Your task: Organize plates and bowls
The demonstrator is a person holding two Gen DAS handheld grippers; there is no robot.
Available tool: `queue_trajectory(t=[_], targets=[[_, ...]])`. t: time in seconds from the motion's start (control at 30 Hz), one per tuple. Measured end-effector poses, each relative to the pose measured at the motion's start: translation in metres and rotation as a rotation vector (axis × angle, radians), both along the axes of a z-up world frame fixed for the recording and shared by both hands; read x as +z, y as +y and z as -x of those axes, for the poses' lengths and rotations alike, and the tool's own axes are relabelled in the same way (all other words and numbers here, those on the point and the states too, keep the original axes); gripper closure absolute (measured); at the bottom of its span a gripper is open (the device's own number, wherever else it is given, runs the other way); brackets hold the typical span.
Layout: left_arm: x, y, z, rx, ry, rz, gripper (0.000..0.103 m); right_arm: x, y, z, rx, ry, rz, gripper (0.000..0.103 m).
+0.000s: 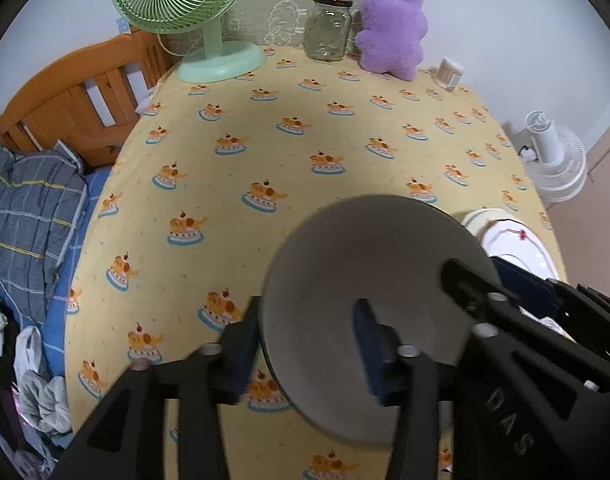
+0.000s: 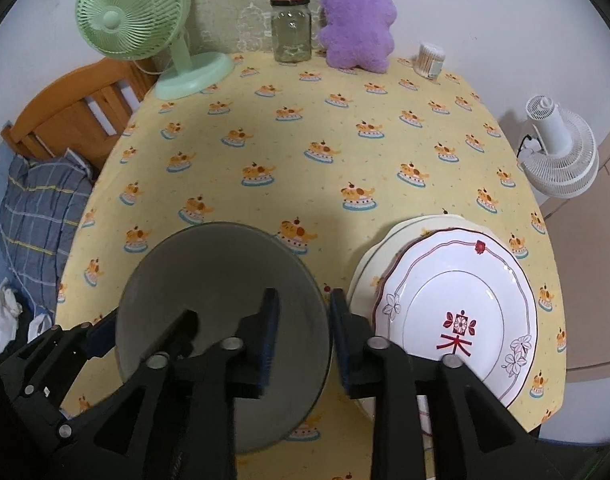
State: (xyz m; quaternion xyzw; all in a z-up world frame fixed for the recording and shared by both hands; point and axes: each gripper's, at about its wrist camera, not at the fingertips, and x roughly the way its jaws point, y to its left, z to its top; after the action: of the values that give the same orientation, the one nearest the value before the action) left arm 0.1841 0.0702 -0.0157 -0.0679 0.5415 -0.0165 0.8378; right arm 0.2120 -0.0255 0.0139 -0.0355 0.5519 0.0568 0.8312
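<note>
A grey bowl (image 1: 361,304) (image 2: 221,300) is over the yellow cake-print tablecloth (image 1: 265,152) at the near edge. My left gripper (image 1: 305,344) straddles its left rim, one finger outside and one inside. My right gripper (image 2: 305,340) straddles its right rim the same way. Whether either set of pads presses the rim I cannot tell. A stack of white plates (image 2: 457,312) with a red flower pattern on top lies right of the bowl; it also shows in the left wrist view (image 1: 517,240).
A green desk fan (image 1: 185,12), a glass jar (image 1: 329,28), a purple plush toy (image 1: 393,32) and a toothpick jar (image 1: 451,72) stand along the far edge. A wooden bed frame (image 1: 77,96) and bedding lie left; a white fan (image 2: 561,152) stands right.
</note>
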Motion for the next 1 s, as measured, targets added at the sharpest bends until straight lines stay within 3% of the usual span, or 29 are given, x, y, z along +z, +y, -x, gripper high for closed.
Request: queue_trajectory(t=[0.03, 0.1, 0.13, 0.3, 0.53, 0.77, 0.9, 1.0], targets=[[0.002, -0.001, 0.002, -0.008, -0.003, 0.009, 0.036, 0.003, 0.0, 0.002, 0.002, -0.01, -0.003, 0.04], [0.006, -0.003, 0.003, -0.026, -0.013, 0.021, 0.03, 0.011, -0.002, 0.008, -0.013, -0.051, -0.004, 0.026], [0.008, -0.004, 0.003, -0.035, -0.017, 0.016, 0.028, 0.013, -0.003, 0.01, -0.017, -0.066, -0.004, 0.025], [0.009, -0.001, 0.003, -0.016, -0.019, 0.017, 0.019, 0.015, -0.011, 0.01, -0.006, -0.04, -0.051, 0.024], [-0.002, 0.004, -0.002, 0.029, 0.015, -0.007, 0.017, -0.004, -0.021, -0.001, -0.003, 0.036, -0.148, 0.024], [-0.009, 0.001, -0.007, 0.06, 0.046, -0.046, 0.017, -0.032, -0.035, -0.018, 0.008, 0.178, -0.359, 0.025], [-0.014, -0.005, -0.012, 0.07, 0.065, -0.063, 0.019, -0.043, -0.042, -0.027, -0.011, 0.227, -0.371, 0.044], [-0.019, -0.008, -0.016, 0.081, 0.085, -0.056, 0.021, -0.05, -0.047, -0.032, -0.005, 0.258, -0.395, 0.052]])
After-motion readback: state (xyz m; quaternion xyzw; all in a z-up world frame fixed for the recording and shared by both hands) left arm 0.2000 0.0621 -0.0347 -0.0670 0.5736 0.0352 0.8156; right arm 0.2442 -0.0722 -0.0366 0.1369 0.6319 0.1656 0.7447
